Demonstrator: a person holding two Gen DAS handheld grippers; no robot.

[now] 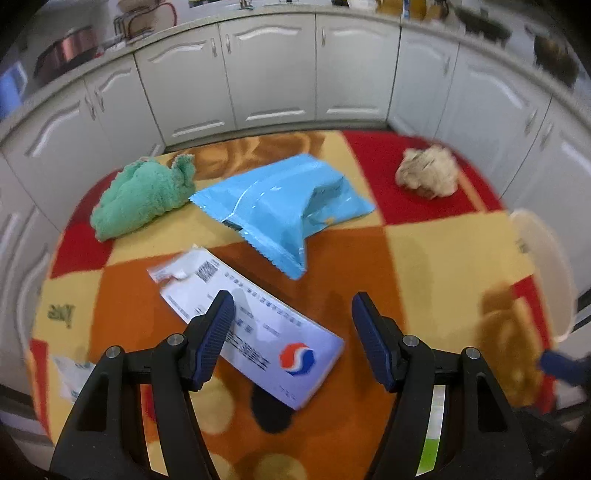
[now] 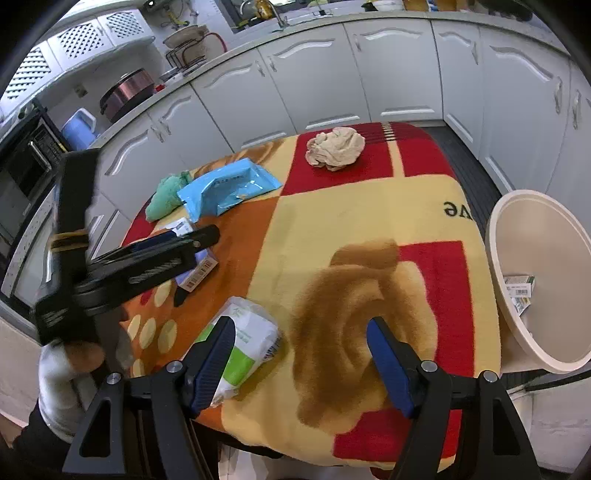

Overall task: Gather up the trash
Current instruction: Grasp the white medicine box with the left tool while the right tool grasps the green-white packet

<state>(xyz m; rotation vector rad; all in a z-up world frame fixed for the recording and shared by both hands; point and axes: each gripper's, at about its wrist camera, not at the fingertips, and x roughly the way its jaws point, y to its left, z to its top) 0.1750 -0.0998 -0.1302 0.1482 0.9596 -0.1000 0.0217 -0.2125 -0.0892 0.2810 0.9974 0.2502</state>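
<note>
The left gripper (image 1: 293,308), jaws wide and empty, hangs over the flat white box (image 1: 258,325) (long axis diagonal across its gap), nearer than the equally empty, open right gripper (image 2: 301,334).

A home kitchen: white cabinets (image 2: 317,77) run under a countertop (image 2: 221,55) with a faucet (image 2: 275,14), a pot (image 2: 127,92), a dish rack (image 2: 184,55); an oven (image 2: 22,173) at left

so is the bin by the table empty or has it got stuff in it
Not empty: the cream bin holds small printed cartons against its inner wall.
</note>
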